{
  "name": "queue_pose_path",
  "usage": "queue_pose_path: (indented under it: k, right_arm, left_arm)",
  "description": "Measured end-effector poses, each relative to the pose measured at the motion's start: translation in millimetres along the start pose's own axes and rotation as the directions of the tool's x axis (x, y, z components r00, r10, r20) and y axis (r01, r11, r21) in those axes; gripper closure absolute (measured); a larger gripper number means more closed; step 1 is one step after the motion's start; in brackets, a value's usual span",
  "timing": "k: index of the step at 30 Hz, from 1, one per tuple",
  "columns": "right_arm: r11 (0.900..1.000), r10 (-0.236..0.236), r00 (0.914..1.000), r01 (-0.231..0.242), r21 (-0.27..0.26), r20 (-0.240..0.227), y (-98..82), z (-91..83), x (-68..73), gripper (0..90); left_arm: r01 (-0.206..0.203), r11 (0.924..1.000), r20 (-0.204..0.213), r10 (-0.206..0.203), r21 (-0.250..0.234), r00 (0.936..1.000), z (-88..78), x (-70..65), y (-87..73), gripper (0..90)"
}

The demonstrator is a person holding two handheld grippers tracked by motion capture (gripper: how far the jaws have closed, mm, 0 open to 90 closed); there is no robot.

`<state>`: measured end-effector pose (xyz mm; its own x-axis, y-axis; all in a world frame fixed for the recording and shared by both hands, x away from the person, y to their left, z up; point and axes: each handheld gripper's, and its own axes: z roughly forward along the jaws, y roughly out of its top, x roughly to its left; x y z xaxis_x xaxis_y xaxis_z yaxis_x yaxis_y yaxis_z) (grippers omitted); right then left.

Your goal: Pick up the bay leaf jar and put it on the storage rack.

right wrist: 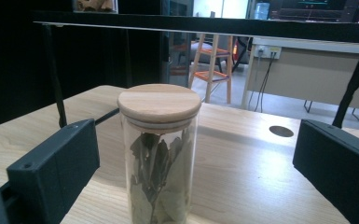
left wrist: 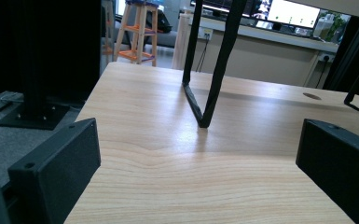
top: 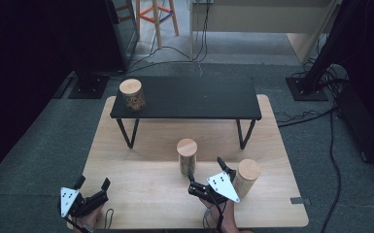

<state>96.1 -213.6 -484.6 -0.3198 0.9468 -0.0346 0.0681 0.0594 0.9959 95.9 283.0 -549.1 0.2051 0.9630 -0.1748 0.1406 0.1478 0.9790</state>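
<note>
High view: the right gripper (top: 205,174), jaws apart, points at a leaf jar (top: 187,156) standing upright mid-table (top: 141,194) just in front of a black shelf (top: 189,99), with a second jar (top: 246,177) just to its right and a third jar (top: 131,94) on the shelf's left end. Right gripper view puts the wood-lidded leaf jar (right wrist: 159,154) between the open jaws, untouched. The left gripper (top: 93,184), jaws also apart and empty, rests at the table's near left corner.
</note>
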Motion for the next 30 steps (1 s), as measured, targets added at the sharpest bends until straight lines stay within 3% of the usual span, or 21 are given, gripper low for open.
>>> queue_pose_path:
  k: [30]
  right_arm:
    - [1.0,0.001,0.9995,-0.002,-0.018,-0.033,3.0,29.4,6.1,0.5]
  left_arm:
    - [-0.002,1.0,-0.001,0.002,0.006,1.0,0.1,-0.5,0.9,0.0]
